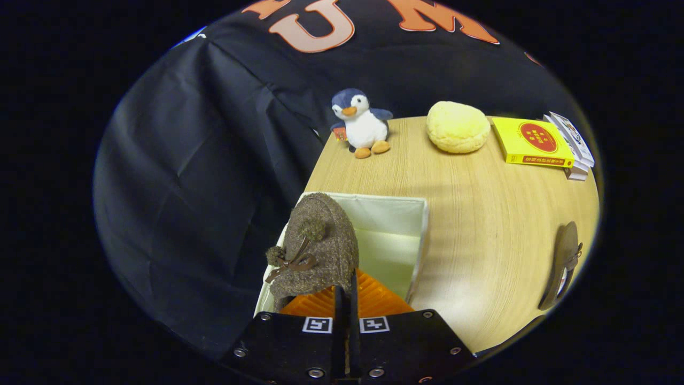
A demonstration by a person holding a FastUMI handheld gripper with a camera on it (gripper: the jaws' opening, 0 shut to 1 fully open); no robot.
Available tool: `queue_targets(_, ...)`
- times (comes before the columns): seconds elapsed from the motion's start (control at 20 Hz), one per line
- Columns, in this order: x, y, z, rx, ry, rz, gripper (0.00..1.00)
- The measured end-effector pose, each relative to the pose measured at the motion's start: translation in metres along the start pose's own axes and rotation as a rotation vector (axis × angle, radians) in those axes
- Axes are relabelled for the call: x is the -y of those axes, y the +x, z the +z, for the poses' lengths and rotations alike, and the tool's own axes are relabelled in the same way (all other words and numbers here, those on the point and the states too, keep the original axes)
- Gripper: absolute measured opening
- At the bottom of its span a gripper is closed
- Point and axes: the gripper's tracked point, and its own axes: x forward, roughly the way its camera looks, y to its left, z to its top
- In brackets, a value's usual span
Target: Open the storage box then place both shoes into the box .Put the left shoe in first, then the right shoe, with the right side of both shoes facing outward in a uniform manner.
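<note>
The tongs (346,291), pinched narrow on the brown shoe (315,248), hold it over the open storage box (393,235) at lower centre. Lower it flat, right side outward, before fetching the second shoe (562,264) lying on the bench (481,214) at right.

The work surface is a light wood-grain table (481,224) with a rounded edge. Black cloth (214,133), creased and hanging in folds, forms the booth wall behind and beside the table. Lighting is even and falls from above, casting soft shadows on the tabletop.
</note>
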Motion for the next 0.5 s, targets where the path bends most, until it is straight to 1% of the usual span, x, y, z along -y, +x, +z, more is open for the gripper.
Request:
queue_targets(0.1, -0.004, 0.019, -0.014, -0.066, -0.034, -0.042, 0.04)
queue_targets(0.25, -0.002, 0.040, -0.030, -0.134, -0.049, -0.107, 0.04)
queue_targets(0.35, -0.008, 0.050, -0.040, -0.177, -0.051, -0.103, 0.06)
queue_targets(0.5, -0.019, 0.052, -0.049, -0.213, -0.073, -0.058, 0.12)
